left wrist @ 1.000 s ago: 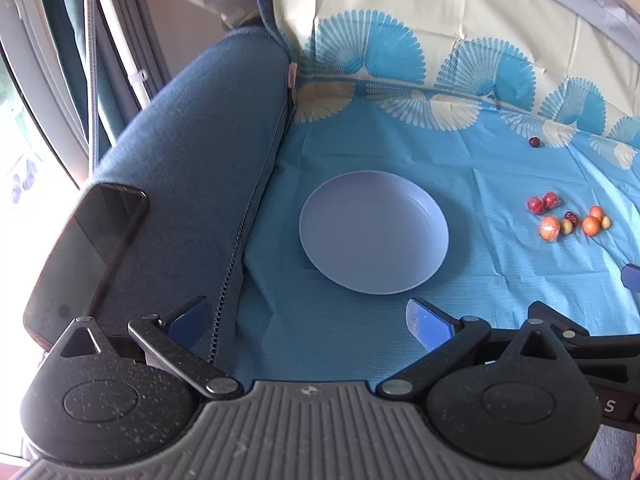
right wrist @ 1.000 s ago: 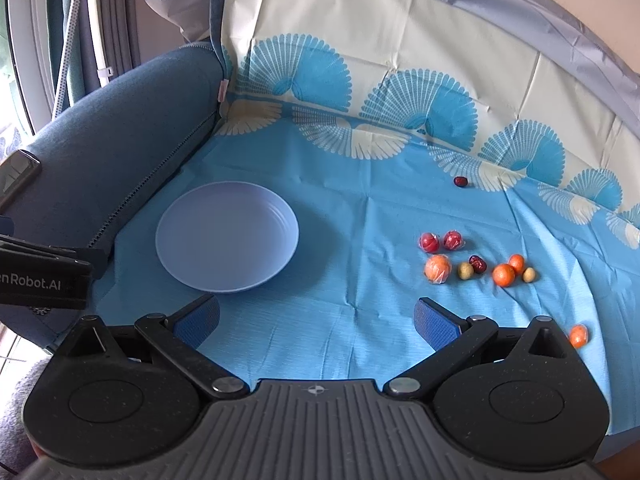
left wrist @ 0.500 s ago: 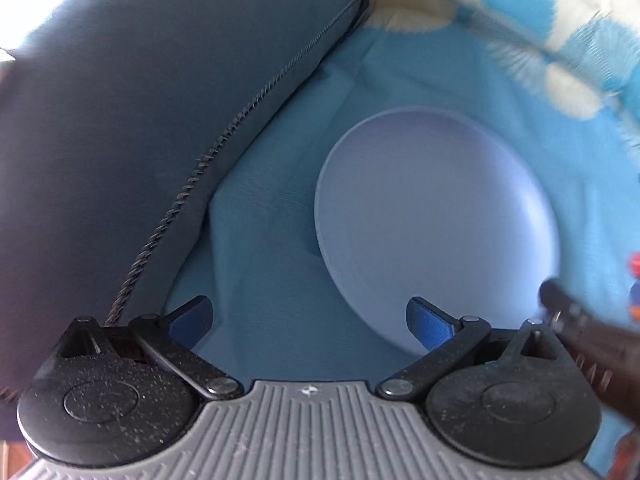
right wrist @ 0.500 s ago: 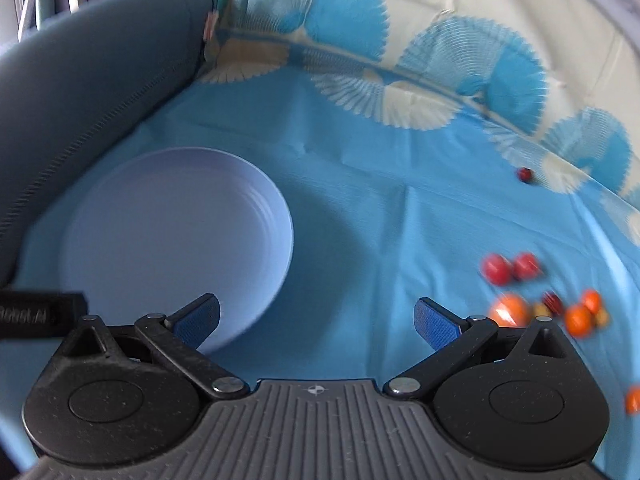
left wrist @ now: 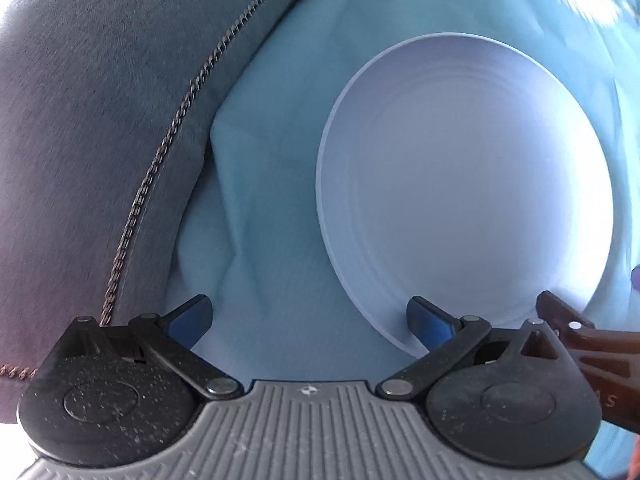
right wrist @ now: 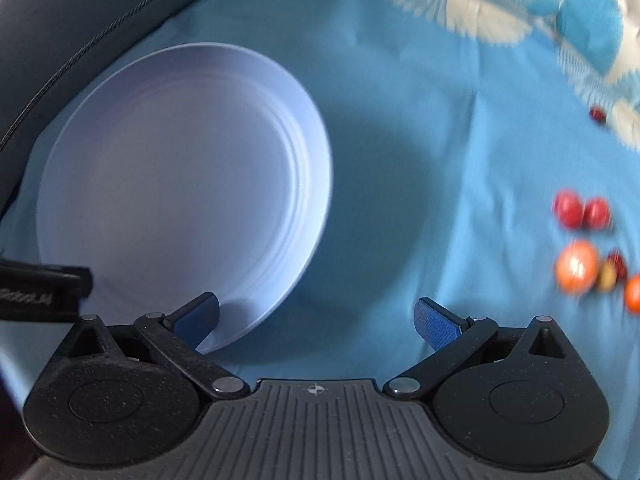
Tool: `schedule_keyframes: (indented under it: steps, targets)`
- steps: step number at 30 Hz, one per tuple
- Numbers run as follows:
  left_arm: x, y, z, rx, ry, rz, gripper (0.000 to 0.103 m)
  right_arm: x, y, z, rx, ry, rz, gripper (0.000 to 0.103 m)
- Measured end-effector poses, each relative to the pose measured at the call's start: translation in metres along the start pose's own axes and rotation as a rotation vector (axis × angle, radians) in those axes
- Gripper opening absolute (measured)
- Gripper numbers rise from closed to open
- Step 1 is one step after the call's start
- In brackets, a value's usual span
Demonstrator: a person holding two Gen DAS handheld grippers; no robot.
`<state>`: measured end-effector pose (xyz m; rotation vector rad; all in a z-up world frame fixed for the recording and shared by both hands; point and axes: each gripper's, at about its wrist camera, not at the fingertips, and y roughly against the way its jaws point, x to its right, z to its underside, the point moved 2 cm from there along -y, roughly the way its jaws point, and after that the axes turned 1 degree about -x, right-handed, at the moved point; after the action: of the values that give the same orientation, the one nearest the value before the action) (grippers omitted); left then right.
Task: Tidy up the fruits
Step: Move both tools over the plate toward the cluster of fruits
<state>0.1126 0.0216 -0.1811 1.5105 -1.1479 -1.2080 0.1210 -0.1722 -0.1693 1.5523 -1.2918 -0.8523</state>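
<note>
An empty pale lilac plate [left wrist: 460, 184] lies on the blue cloth; it also shows in the right wrist view [right wrist: 180, 184]. My left gripper [left wrist: 308, 316] is open and empty, low over the cloth, with its right finger at the plate's near-left rim. My right gripper [right wrist: 316, 316] is open and empty, its left finger over the plate's near-right rim. Small fruits lie in a cluster at the far right: two red ones [right wrist: 582, 212], an orange one [right wrist: 576, 266], and a few smaller ones beside it. A lone dark red fruit [right wrist: 597, 114] lies farther back.
The grey-blue sofa armrest [left wrist: 100, 120] rises close on the left of the plate, with a piped seam [left wrist: 160, 152]. The blue cloth [right wrist: 420, 140] with a fan pattern covers the seat. Part of the other gripper [left wrist: 588, 340] shows at the right edge.
Both grippers have moved down and forward toward the plate, which now looks much larger. The left one has closed in on its left rim, the right one on its right rim. Both stay open.
</note>
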Motion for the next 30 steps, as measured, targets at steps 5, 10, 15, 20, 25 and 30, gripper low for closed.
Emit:
schedule_keyframes:
  steps: [5, 10, 15, 20, 25, 30]
  targets:
    - [-0.007, 0.021, 0.005, 0.044, -0.047, 0.006, 0.103, 0.000, 0.030, 0.014, 0.094, 0.013, 0.009, 0.102]
    - [-0.019, 0.086, 0.025, 0.384, -0.052, 0.077, 0.103, 0.012, 0.098, 0.026, 0.399, 0.005, 0.039, 0.102]
    - [-0.032, 0.151, 0.080, 0.680, -0.104, 0.148, 0.103, 0.001, 0.173, 0.078, 0.653, 0.014, 0.113, 0.102]
    - [-0.024, 0.183, 0.128, 0.638, -0.087, 0.269, 0.103, -0.002, 0.219, 0.137, 0.637, -0.113, 0.178, 0.102]
    - [0.000, 0.204, 0.146, 0.647, -0.059, 0.403, 0.103, 0.039, 0.249, 0.188, 0.662, -0.392, 0.222, 0.102]
    - [0.058, 0.216, 0.133, 0.669, -0.157, 0.388, 0.103, 0.096, 0.245, 0.204, 0.685, -0.574, 0.270, 0.102]
